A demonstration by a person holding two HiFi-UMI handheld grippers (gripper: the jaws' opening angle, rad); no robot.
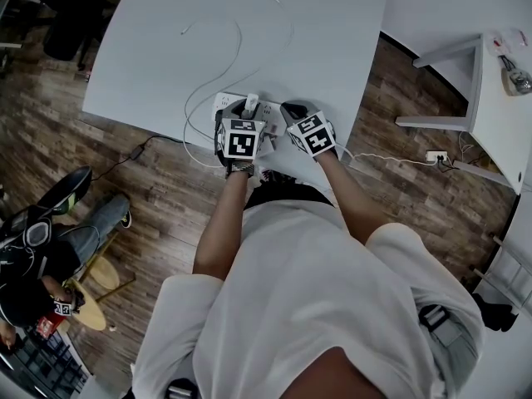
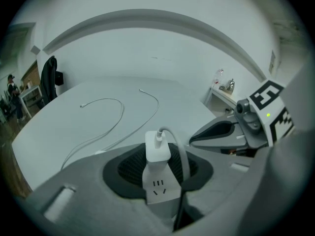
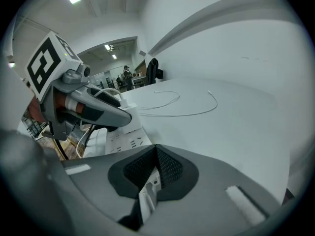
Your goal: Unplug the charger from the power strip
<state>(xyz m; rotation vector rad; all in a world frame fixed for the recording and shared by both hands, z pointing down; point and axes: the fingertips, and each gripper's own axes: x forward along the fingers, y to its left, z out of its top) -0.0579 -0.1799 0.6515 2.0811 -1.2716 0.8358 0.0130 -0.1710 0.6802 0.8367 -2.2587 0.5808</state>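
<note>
A white power strip (image 1: 229, 104) lies at the near edge of the white table (image 1: 249, 32). A white charger (image 1: 250, 104) stands plugged into it, its thin white cable (image 1: 218, 77) looping across the table. In the left gripper view the charger (image 2: 157, 149) sits upright between the dark pads (image 2: 129, 167), above a socket face of the strip (image 2: 160, 190). My left gripper (image 2: 157, 157) is shut on the charger. Just right of it, my right gripper (image 1: 293, 110) is closed, with a white edge of the strip (image 3: 147, 196) caught low between its jaws. The right gripper view shows the strip (image 3: 125, 137) under the left gripper (image 3: 83, 102).
A second white cable (image 2: 101, 102) lies loose farther out on the table. Wood floor lies below the near edge, with a black cord (image 1: 137, 150) on it. A second white table (image 1: 499, 106) stands at the right. A person sits at the lower left (image 1: 41, 256).
</note>
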